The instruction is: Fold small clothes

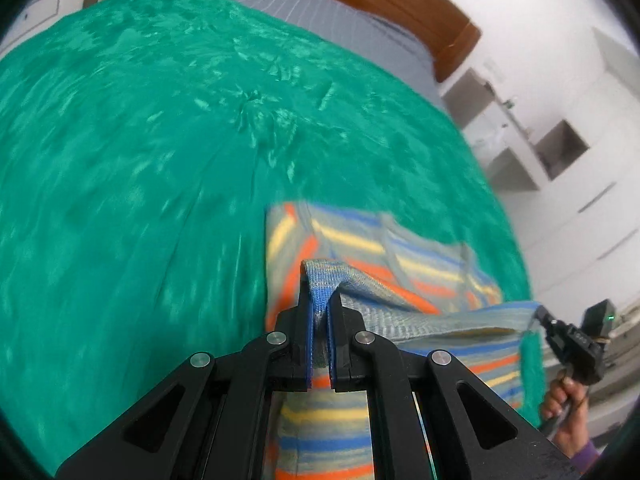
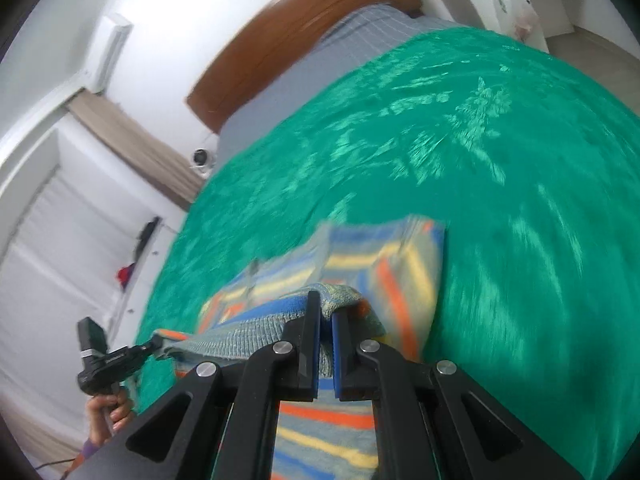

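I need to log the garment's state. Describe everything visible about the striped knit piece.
The striped knit piece is a small, soft garment, banded grey, blue, yellow and orange. It lies on the green blanket, its near ribbed edge lifted and stretched between the left tongs and the right tongs, each pinching one end. The far part rests flat; motion blur hides finer detail.

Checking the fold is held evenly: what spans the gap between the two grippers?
A taut hem of the striped knit garment runs from the left gripper to the right gripper, each shut on it; both wrist views show this.
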`<state>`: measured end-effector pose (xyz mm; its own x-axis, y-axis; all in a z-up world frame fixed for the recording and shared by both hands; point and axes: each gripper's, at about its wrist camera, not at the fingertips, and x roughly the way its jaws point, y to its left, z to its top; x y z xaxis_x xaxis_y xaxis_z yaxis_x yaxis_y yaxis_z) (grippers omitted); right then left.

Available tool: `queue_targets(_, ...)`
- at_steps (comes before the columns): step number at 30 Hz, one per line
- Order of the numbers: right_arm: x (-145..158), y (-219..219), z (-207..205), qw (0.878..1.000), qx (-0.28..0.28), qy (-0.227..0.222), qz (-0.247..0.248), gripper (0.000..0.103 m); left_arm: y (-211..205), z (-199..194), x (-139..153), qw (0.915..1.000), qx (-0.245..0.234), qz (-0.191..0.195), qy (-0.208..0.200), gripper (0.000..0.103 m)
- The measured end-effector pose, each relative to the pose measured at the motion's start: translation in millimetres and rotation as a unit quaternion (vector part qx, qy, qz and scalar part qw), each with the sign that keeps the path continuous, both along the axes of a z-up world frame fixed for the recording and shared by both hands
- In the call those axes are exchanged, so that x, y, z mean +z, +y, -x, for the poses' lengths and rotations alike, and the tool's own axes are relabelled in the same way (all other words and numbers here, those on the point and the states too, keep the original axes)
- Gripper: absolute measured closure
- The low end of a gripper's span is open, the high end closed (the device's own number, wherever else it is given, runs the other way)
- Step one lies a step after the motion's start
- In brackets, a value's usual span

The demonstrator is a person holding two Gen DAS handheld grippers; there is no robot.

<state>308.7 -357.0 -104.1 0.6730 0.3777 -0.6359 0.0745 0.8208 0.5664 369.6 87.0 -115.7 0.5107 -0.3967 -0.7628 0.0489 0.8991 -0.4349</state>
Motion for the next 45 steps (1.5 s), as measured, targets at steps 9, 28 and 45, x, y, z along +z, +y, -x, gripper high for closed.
queue_targets(9,-22.9,-23.9,-51.0,0.999,-0.031,0.008,-0.014,0.068,20.3,-42.7,-14.5,0.9976,0.065,-0.024,0.002,0.029)
queue_targets(28,-60.3,42.2,100.9,0.969,0.101,0.114,0.194,0.057,-10.1,109.3,-55.1,0.9808,-0.049,-0.188,0.02,0.045)
queue_targets(45,-46.4,29.8,208.6,0.986,0.026,0.028,0.163,0.043,-22.1,189.8,-14.2,0.9648,0.005,-0.26,-0.039,0.018)
